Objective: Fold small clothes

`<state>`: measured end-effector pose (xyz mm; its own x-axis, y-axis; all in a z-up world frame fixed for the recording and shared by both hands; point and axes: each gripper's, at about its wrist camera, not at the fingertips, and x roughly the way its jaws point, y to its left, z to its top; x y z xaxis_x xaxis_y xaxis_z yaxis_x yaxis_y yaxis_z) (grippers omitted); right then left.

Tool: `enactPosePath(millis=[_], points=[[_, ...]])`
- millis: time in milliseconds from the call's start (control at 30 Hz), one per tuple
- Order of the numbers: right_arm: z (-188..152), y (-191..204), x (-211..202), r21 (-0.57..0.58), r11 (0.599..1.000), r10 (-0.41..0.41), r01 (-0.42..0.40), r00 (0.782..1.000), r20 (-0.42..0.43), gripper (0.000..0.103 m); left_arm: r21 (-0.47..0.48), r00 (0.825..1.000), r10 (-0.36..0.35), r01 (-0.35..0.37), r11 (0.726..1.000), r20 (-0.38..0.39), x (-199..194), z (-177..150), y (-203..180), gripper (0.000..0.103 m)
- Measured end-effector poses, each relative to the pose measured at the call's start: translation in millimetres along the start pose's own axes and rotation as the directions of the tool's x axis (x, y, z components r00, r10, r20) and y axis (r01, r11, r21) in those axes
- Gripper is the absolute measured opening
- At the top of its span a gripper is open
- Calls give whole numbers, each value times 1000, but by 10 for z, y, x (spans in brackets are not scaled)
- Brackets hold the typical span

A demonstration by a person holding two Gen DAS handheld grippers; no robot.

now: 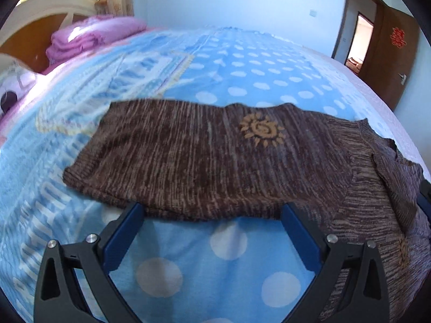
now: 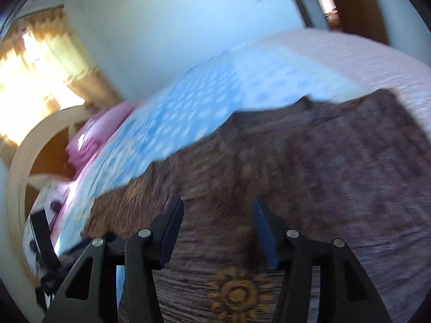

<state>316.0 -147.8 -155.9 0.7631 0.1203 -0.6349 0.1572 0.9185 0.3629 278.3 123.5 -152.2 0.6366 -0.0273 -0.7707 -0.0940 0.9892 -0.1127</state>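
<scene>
The brown knitted garment point(image 1: 204, 158) lies spread on the blue dotted blanket point(image 1: 229, 64), one part doubled over at the right. The left gripper point(image 1: 212, 215) stands wide with nothing in it, at the near hem. The right gripper point(image 2: 218, 212) hovers part-open over the cloth near a sun motif point(image 2: 238, 296); blur leaves contact uncertain. The next fold likely wants both hem corners pinched evenly. The far blanket offers free room; the bed's right edge point(image 1: 382, 86) is near.
</scene>
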Motion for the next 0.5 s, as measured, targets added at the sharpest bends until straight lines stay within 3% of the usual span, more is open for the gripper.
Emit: enactPosePath(millis=[33,100,200,367,433,500], points=[[24,11,40,-5,999,-32,31,999,-14,54,-11,1000,-6,6,1000,4,-6,-2,17,103],[28,147,230,-79,992,-105,100,992,-66,34,-16,1000,-17,17,1000,23,-41,-22,25,103],[-47,289,551,-174,969,-201,175,969,-145,34,-14,999,-27,27,1000,19,-38,-28,35,103],[185,188,377,-212,953,-239,214,966,-99,34,-38,998,-54,55,998,27,-50,-28,83,103],[396,-105,102,-208,921,-339,330,941,-6,36,-33,998,-49,49,998,26,-49,-27,70,103],[605,-401,-53,-192,889,-416,417,908,46,60,-23,999,-39,39,999,24,-46,-27,61,103]])
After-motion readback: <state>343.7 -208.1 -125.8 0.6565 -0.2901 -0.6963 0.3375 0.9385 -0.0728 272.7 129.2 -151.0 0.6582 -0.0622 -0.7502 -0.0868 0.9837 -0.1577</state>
